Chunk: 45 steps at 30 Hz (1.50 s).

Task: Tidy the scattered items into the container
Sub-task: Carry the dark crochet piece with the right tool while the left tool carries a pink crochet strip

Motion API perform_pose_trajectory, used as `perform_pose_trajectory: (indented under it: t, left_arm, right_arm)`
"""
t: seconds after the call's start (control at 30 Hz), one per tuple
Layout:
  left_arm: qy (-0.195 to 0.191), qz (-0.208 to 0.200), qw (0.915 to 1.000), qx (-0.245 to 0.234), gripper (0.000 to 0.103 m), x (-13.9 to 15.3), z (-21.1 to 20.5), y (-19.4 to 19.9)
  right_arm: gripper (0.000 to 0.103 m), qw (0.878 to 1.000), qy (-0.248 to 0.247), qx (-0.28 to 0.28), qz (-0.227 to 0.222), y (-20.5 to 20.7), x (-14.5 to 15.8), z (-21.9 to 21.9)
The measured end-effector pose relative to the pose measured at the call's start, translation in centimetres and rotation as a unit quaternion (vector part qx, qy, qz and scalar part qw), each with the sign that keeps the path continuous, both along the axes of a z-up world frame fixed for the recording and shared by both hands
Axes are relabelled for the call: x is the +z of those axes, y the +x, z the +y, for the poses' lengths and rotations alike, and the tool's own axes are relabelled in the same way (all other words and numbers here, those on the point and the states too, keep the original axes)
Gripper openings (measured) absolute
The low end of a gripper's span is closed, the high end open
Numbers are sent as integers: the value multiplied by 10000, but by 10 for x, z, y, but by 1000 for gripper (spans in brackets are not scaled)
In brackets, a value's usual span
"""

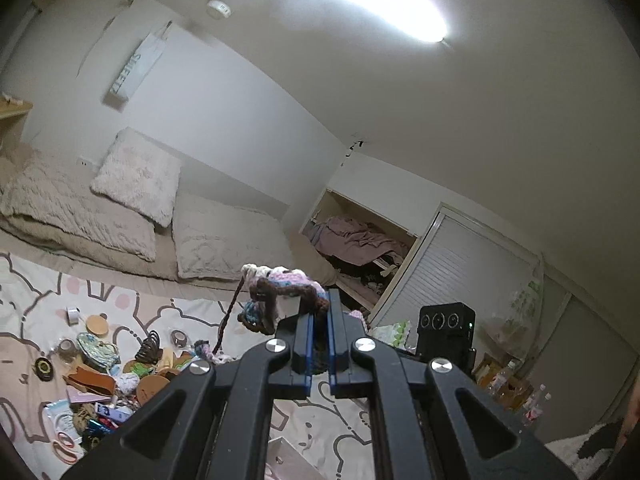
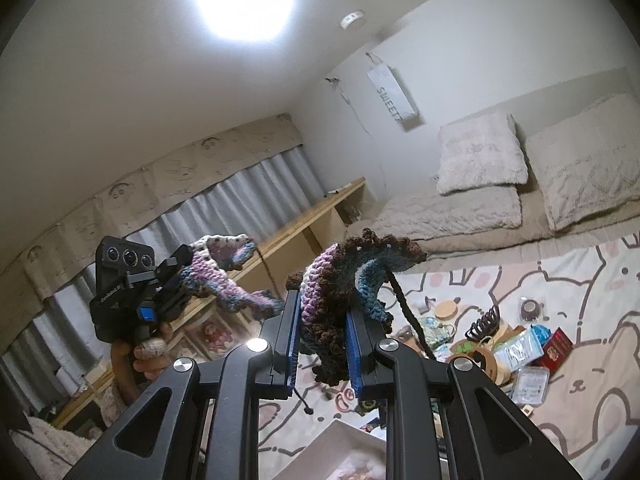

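Here both tongs are lifted off the floor and share one crocheted piece (image 2: 320, 292), a ruffled band of purple, blue, cream and brown yarn.

The right tongs (image 2: 322, 344) have their blue-edged jaws closed on a thick fold of it; brown ruffle bulges above the jaws and hangs below them, and a dark cord (image 2: 408, 320) trails down just right of them.

The left tongs (image 1: 320, 344) are clamped nearly flat on another end of the same piece (image 1: 280, 288), which bunches up above and left of their tips. In the right view the left tongs (image 2: 176, 280) sit to the left of the right pair, held by a hand (image 2: 148, 356), with the yarn band running between the two.

Below and left of the left tongs lies the pile of scattered items (image 1: 100, 376) on a cartoon-print mat (image 1: 32, 288): round wooden discs, tape rolls, a dark hair claw, packets. From the right tongs the same pile (image 2: 500, 348) is down to the right.

A pale box (image 2: 340, 452) shows directly under the right tongs at the bottom edge; a corner of it (image 1: 288, 460) appears under the left ones.

Beyond the tips are a low bed (image 1: 120, 216) with cushions.
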<state>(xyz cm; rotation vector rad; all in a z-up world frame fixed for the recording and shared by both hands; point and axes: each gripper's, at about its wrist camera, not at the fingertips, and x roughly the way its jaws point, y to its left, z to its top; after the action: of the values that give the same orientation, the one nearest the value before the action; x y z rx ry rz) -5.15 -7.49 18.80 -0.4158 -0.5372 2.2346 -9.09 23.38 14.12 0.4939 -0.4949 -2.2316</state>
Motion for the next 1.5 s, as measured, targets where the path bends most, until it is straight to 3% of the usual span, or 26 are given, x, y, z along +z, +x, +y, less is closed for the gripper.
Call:
perform_pose_trajectory:
  t: [0.4, 0.73, 0.97, 1.17, 1.5]
  left_arm:
    - [-656, 354, 9971, 181, 6, 23, -3, 74]
    - [-1050, 437, 9934, 115, 6, 13, 13, 116]
    - [-1453, 48, 9893, -102, 6, -19, 38, 122]
    - [-1834, -528, 9812, -301, 6, -59, 56, 119]
    - [-2307, -1579, 9580, -633, 6, -127, 81, 109]
  right_arm:
    - [21, 9990, 17, 305, 341, 37, 15, 7]
    - [21, 9963, 223, 763, 321, 66, 11, -3]
    - [21, 9914, 579, 1164, -137, 77, -18, -20]
    - [21, 9815, 927, 1548, -634, 81, -49, -36]
    - [21, 9578, 1441, 2021, -1448, 91, -99, -53]
